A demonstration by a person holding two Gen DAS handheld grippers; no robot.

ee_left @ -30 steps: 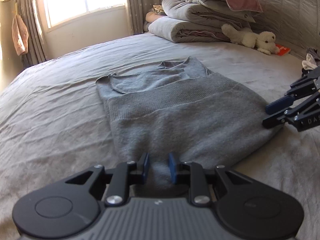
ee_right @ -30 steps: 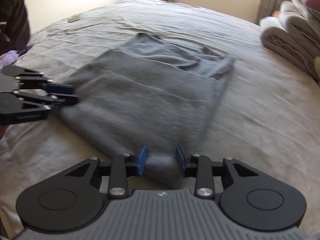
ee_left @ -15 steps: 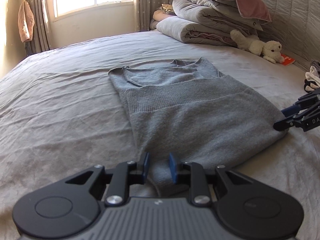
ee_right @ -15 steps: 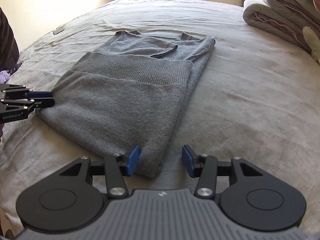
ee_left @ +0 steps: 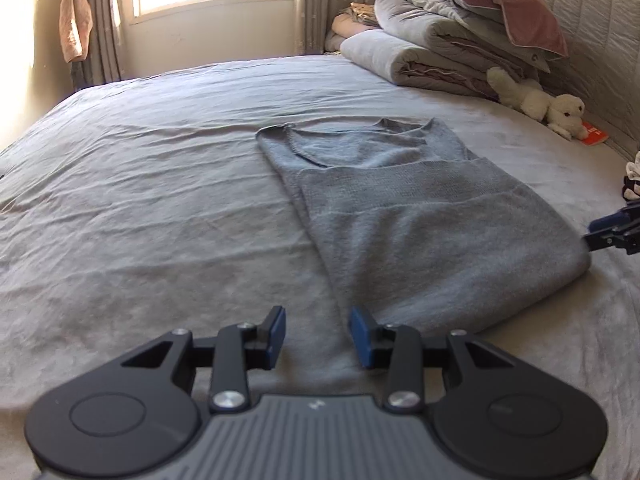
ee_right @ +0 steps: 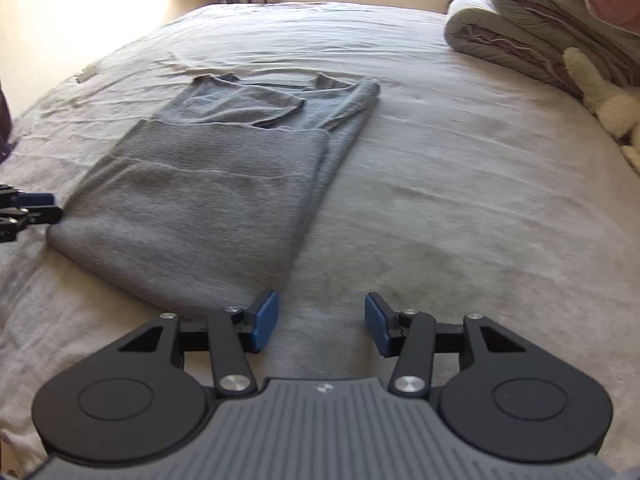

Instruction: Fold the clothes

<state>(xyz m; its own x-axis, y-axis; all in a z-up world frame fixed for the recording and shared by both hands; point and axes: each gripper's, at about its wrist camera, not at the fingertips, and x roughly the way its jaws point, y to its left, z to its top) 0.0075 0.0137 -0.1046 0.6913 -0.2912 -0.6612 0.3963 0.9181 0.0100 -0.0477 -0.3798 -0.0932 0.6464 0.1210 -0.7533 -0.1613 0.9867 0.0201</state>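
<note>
Beside the folded sweater (ee_left: 432, 240), both tools (ee_left: 316, 336) (ee_right: 320, 322) gape empty

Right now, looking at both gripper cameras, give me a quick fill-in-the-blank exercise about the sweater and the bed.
1. The sweater on the bed is ____ in colour.
2. The jaws of the left hand-held gripper are ____.
3. The right hand-held gripper holds ____.
4. The white plush toy lies beside the stack of folded ____.

Missing words: grey; open; nothing; bedding
</note>
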